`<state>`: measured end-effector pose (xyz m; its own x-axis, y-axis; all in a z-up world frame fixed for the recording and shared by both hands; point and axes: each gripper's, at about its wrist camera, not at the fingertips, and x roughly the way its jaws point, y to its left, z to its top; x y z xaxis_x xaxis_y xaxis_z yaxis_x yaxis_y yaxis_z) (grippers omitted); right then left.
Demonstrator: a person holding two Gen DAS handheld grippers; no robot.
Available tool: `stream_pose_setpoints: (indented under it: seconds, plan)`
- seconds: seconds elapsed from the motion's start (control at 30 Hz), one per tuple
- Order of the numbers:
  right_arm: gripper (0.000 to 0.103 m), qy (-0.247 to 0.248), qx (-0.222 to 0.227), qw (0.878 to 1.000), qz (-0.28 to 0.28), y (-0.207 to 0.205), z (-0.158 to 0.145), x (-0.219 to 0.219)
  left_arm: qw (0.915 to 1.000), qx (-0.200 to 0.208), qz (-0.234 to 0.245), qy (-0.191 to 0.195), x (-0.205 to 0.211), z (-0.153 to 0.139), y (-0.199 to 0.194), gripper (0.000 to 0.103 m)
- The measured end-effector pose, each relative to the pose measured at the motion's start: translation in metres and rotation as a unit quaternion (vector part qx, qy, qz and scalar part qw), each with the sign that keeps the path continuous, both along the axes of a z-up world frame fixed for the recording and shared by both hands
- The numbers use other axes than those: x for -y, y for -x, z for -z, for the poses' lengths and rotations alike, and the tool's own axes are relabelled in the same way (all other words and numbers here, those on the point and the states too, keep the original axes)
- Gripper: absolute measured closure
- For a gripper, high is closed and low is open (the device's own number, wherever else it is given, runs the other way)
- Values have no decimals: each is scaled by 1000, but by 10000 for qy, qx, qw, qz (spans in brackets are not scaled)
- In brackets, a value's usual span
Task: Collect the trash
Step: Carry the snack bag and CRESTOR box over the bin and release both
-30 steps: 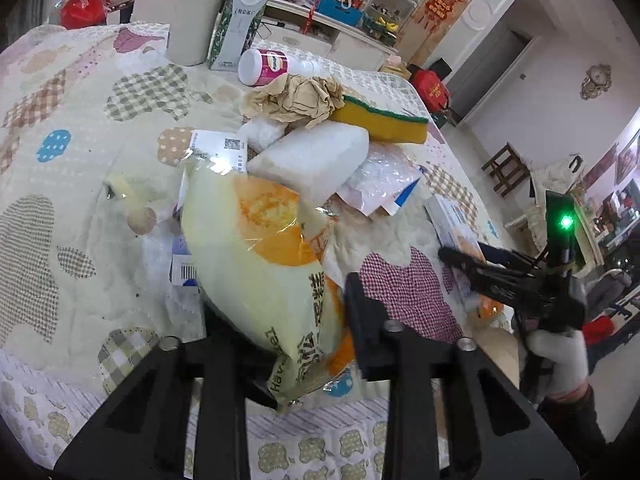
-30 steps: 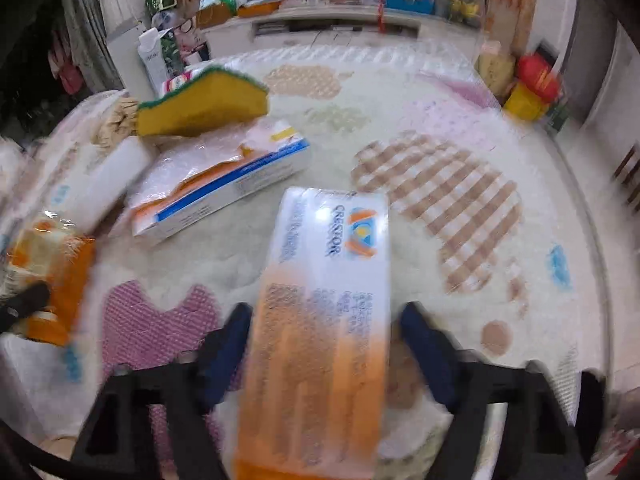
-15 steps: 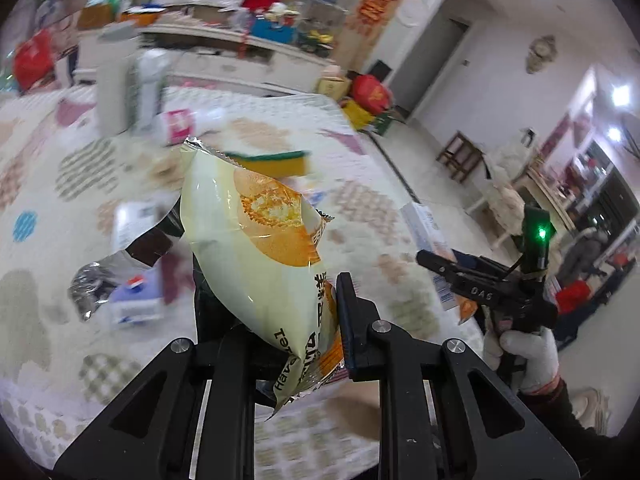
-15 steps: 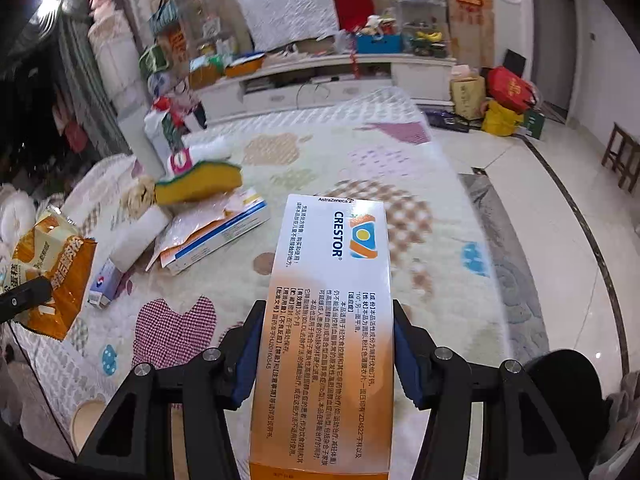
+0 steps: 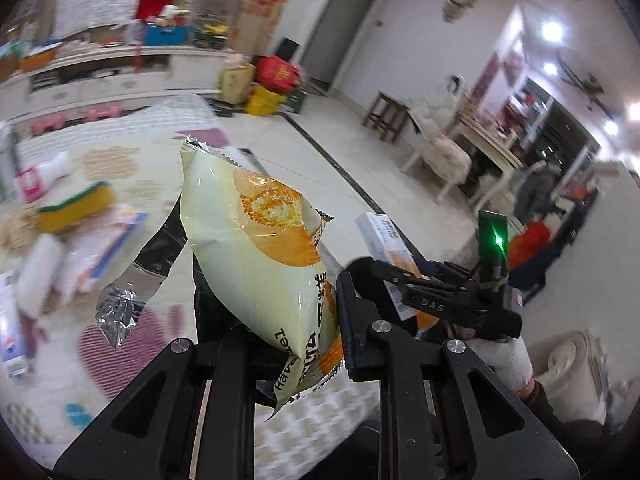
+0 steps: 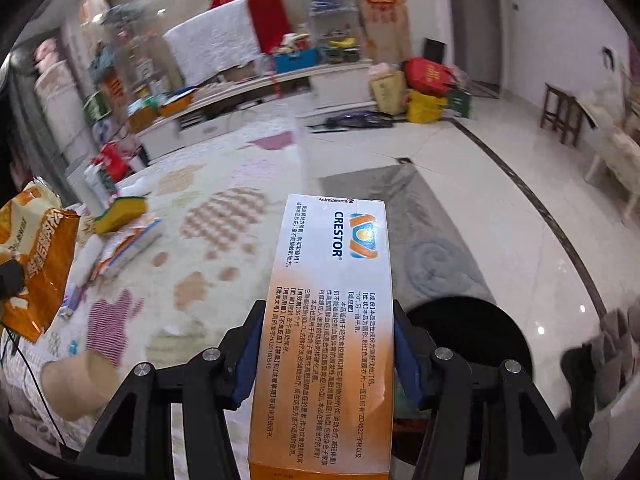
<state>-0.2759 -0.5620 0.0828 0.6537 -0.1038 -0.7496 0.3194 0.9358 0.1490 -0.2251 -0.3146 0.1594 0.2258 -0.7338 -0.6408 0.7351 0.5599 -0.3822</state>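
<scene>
My left gripper is shut on a pale yellow and orange snack bag and holds it up in the air, away from the bed. My right gripper is shut on a white and orange Crestor medicine box and holds it over the bed's edge and the floor. The right gripper and its box show at the right of the left wrist view. The snack bag shows at the left edge of the right wrist view. A black round bin lies below the box, to the right.
Left on the patterned bedspread are a yellow-green sponge, a flat blue and orange box under plastic, a white roll and a pink bottle. A grey rug lies on the tiled floor. A stool stands beyond.
Both grippers have lifted their loads off the bed and swung right, toward the floor side. The trash pile has slid to the left of both views. The black bin has come into the right wrist view.
</scene>
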Motion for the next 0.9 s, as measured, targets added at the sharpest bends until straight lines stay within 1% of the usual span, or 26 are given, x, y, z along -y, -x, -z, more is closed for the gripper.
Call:
stream_pose_setpoints:
  seconds: [0.2,0.33,0.4,0.57,0.9]
  plan:
    - [47,14,-116,9991,410,37,8,38,9985,-96,524,-105,63,13,20,87]
    - [47,-34,-186,9975,687,58,13,63,9967,-159,772,-196,101,24,33,87]
    - [47,-74,-222,9964,812,67,17,74,9957,-127,875,-265,119,31,39,87]
    - [47,-143,-310,9946,977,77,26,90,9940,-128,1000,-434,143,44,45,87]
    - [47,-334,-496,9926,1061,80,49,102,9904,-46,1159,-748,174,70,51,87]
